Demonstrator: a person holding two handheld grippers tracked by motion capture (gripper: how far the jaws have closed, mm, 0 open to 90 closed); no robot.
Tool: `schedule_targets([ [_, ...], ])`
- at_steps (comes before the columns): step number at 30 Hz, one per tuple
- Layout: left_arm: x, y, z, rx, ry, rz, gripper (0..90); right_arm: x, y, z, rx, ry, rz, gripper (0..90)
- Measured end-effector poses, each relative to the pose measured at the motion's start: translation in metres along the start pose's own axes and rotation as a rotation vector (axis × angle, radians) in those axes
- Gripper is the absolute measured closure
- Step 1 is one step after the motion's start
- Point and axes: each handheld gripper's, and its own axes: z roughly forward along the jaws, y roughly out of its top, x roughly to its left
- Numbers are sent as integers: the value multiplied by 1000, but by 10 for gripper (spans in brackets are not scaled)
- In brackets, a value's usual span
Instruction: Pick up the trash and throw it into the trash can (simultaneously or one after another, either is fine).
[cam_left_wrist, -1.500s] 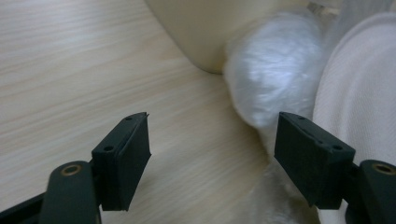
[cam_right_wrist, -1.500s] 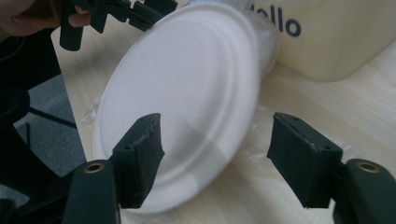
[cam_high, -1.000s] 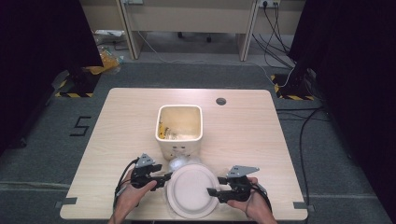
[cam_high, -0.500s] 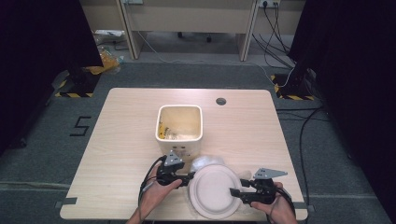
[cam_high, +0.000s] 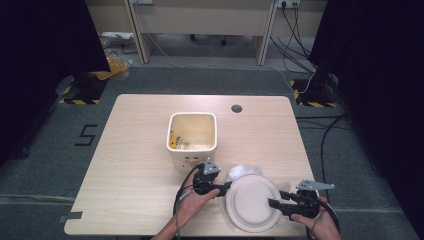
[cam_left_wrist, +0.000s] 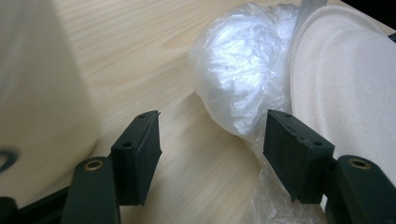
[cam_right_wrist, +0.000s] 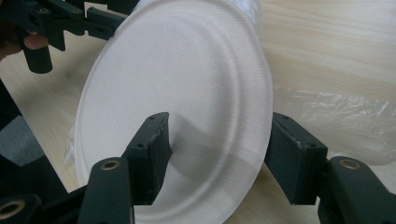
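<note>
Jaws spread on both tools: the left gripper (cam_high: 221, 188) stands with its two black pads apart at the left edge of a white paper plate (cam_high: 252, 202), nothing pinched between them, while the right gripper (cam_high: 272, 203) straddles the plate's right rim with a gap on either side, one jaw over the plate's face and the other outside it. In the right gripper view the plate (cam_right_wrist: 177, 112) stands tilted, its hollow face turned toward the camera and its rim running up and away toward the left gripper (cam_right_wrist: 100, 21) at the top left. From the high view the plate reads as a near-round disc at the table's near edge, right of centre, between the two hands.

Crumpled clear plastic film (cam_high: 242, 171) bulges from behind the plate's far side; in the left gripper view the film (cam_left_wrist: 243, 74) sits bunched against the plate's back (cam_left_wrist: 345, 93), the right-hand jaw touching or just beside it.

A cream square bin (cam_high: 193, 140) stands mid-table, just beyond the left gripper, with pale scraps and something yellow lying inside; what they are cannot be told.

The pale wood table (cam_high: 130, 165) has a round cable hole (cam_high: 236, 108) near its far edge. Grey carpet, black drapes at both sides, trailing cables and yellow-black floor tape (cam_high: 75, 100) surround it.
</note>
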Motion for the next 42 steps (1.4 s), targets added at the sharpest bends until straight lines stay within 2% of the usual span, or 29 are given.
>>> schedule_targets([
  [3, -3, 10, 10, 1, 9, 16, 341, -9, -4, -7, -22, -25, 32, 424],
  [9, -5, 27, 28, 6, 36, 43, 331, -17, -5, -11, -42, -56, 59, 423],
  [14, -5, 34, 36, -1, 39, 39, 306, -22, -5, -13, -65, -82, 76, 423],
  [18, -6, 31, 31, -12, 22, 23, 304, -21, -5, -14, -61, -101, 68, 417],
  [21, -6, 29, 25, 3, 19, 33, 264, -22, -5, -16, -57, -106, 67, 414],
  [26, -4, 22, 5, 17, -18, 19, 234, -24, -7, -17, -59, -102, 81, 414],
  [31, -14, 10, -16, 22, -57, 35, 227, -23, -6, -17, -59, -104, 83, 413],
  [32, -19, 6, -19, 32, -64, 53, 226, -23, -6, -17, -60, -105, 81, 413],
  [38, -36, -7, -15, 41, -86, 85, 227, -22, -6, -16, -62, -106, 82, 413],
  [42, -40, -7, -8, 42, -80, 100, 263, -20, -5, -16, -64, -112, 72, 413],
])
